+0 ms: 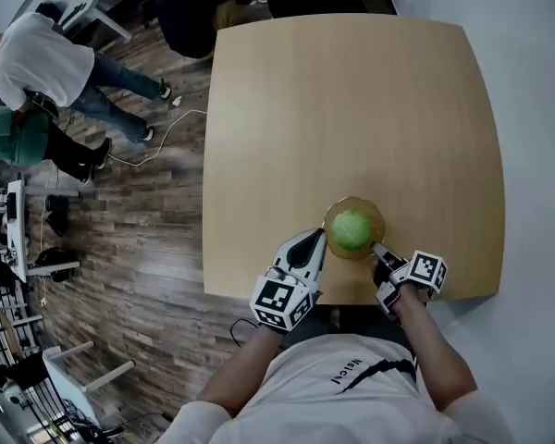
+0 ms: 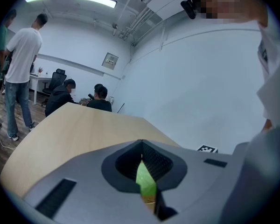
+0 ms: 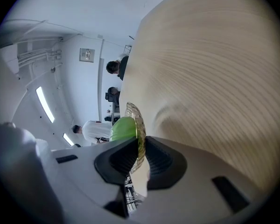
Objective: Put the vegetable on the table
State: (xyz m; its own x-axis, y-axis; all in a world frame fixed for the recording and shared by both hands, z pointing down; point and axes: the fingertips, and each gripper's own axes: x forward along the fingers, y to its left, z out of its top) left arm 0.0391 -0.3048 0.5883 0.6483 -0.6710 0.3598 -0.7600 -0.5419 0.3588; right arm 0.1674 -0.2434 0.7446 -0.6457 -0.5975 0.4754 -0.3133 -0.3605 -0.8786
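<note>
Green and leafy, the vegetable (image 1: pixel 351 229) sits in a bowl (image 1: pixel 376 213) at the bench's (image 1: pixel 351 109) near edge. We judge it light, soft and apt to roll, so hold its sides. Our right gripper's (image 1: pixel 379 250) jaws clamp the rim; our left gripper's (image 1: pixel 316 245) are pressed together, empty.

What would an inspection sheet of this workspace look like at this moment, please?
Surface: wooden table, with only the bowl at its near edge.
Job's things: green vegetable lies in the amber bowl, not yet on the table.
Clutter: nothing seen.
Grippers: right gripper clamped on the bowl's rim; left gripper at the bowl's left side, jaws together, holding nothing.
Cables: white cable lies on the wood floor left of the table.
Surroundings: standing people at the left, seated people beyond the far edge.
</note>
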